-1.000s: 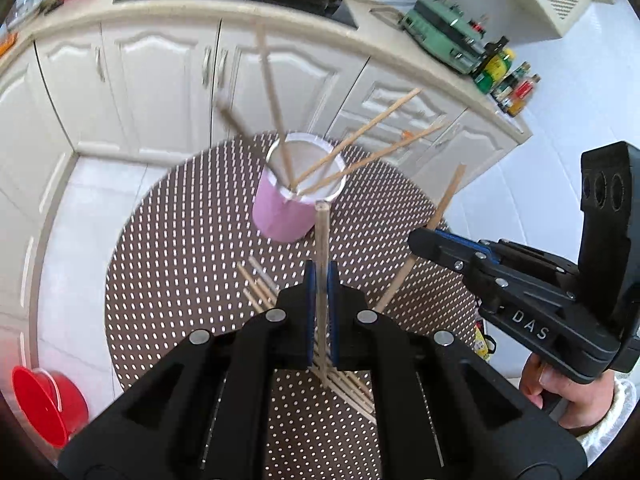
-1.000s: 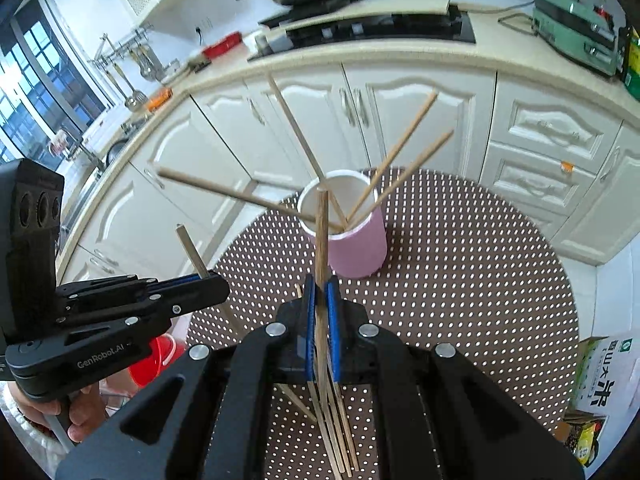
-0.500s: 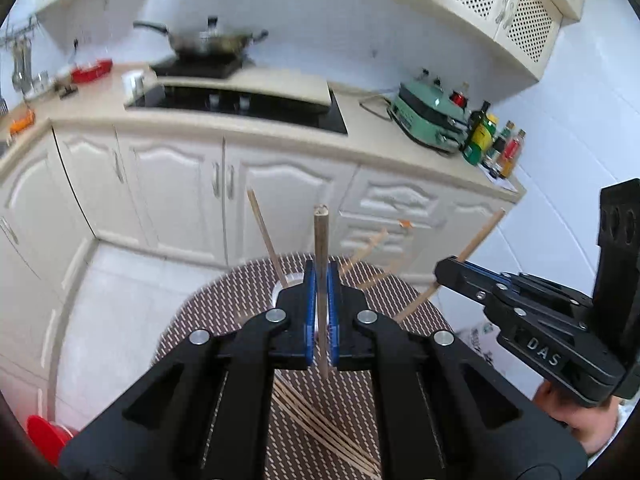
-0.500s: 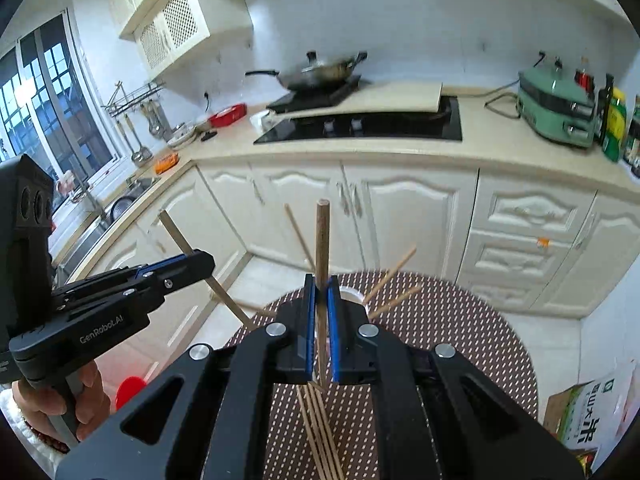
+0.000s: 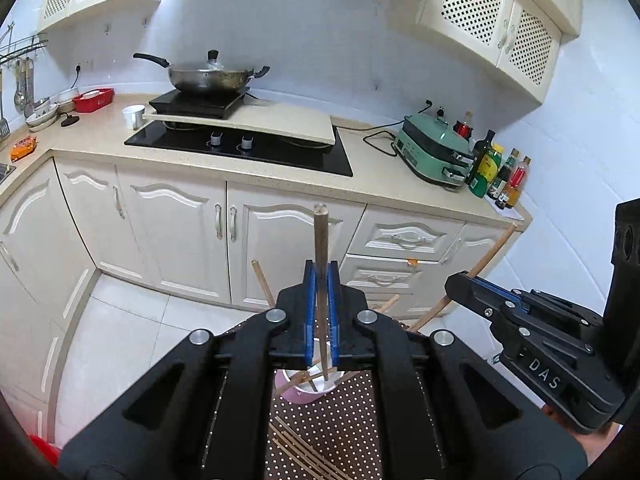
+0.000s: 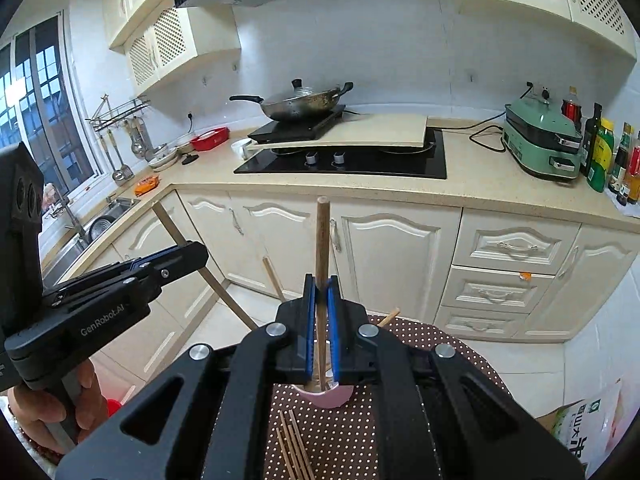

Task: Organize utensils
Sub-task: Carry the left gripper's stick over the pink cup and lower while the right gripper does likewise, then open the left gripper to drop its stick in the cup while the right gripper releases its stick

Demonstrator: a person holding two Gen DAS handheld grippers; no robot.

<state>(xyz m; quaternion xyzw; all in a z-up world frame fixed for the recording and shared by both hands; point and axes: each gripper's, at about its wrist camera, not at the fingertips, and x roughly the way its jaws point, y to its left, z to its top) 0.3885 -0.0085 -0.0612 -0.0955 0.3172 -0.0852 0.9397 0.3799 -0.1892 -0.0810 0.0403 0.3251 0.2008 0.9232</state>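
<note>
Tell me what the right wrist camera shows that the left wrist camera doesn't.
Only the right wrist view shows the window, the sink and the green-printed bag on the floor.

Only the left wrist view shows the right gripper from outside, clamped on a chopstick.

Both show the wok, the green cooker, the pink cup on the dotted mat, and loose chopsticks lying on the mat. Each view's own gripper holds one chopstick upright.
</note>
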